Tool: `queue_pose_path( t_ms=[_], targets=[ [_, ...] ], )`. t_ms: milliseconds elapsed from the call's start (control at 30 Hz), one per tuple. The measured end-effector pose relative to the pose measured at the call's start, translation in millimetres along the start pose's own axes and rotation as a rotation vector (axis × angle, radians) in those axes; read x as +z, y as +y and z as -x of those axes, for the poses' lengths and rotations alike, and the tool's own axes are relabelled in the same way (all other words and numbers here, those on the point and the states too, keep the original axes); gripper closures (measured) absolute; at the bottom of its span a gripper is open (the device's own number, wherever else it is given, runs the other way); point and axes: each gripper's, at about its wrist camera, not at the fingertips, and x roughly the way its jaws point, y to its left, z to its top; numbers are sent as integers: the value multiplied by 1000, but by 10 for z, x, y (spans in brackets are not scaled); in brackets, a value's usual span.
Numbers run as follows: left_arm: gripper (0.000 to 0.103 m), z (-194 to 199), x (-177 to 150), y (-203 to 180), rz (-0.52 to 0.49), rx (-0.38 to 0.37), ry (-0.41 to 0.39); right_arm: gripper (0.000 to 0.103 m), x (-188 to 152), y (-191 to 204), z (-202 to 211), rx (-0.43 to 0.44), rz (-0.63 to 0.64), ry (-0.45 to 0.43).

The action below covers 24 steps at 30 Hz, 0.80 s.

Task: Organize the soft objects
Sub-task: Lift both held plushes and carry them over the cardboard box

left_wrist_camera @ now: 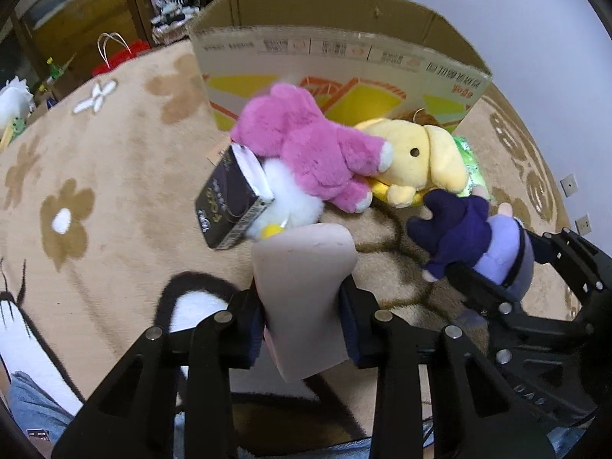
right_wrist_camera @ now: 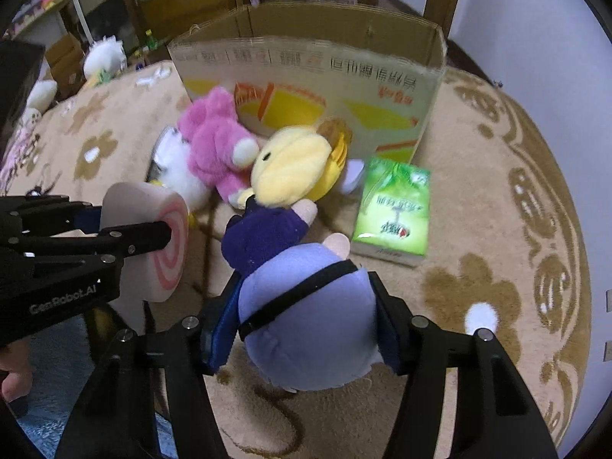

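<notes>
My left gripper (left_wrist_camera: 302,317) is shut on a pale pink roll-cake cushion (left_wrist_camera: 302,267) with a pink swirl on its end (right_wrist_camera: 170,244), held above the carpet. My right gripper (right_wrist_camera: 306,317) is shut on the lavender head of a plush doll (right_wrist_camera: 310,306) in dark blue clothes, its body hanging toward the pile. The left wrist view shows the same doll (left_wrist_camera: 466,233) at the right. In front of the cardboard box (left_wrist_camera: 344,57) lie a pink plush (left_wrist_camera: 313,145), a yellow dog plush (left_wrist_camera: 417,160) and a white plush (left_wrist_camera: 287,199).
A black carton (left_wrist_camera: 233,206) leans on the white plush. A green tissue pack (right_wrist_camera: 394,206) lies right of the pile. Everything rests on a beige flowered carpet (left_wrist_camera: 95,160). Wooden furniture, bags and more plush toys stand beyond the carpet's far left edge.
</notes>
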Motion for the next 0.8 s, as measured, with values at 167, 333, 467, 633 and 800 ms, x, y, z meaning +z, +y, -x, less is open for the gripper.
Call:
queue_pose_path(
  t_ms=[167, 333, 467, 633, 800],
  targets=[
    [71, 256, -20, 28, -5, 17, -90, 38, -102, -179, 334, 16, -5, -80],
    [71, 486, -7, 20, 11, 63, -220, 38, -114, -252, 587, 14, -26, -197],
    [70, 657, 8, 62, 21, 98, -321, 38, -117, -278, 754, 1, -41, -279],
    [70, 838, 2, 67, 23, 131, -424, 38, -103, -271, 929, -22, -49, -379],
    [70, 959, 58, 63, 15, 154, -508, 38, -2, -263, 1032, -42, -50, -454]
  ],
)
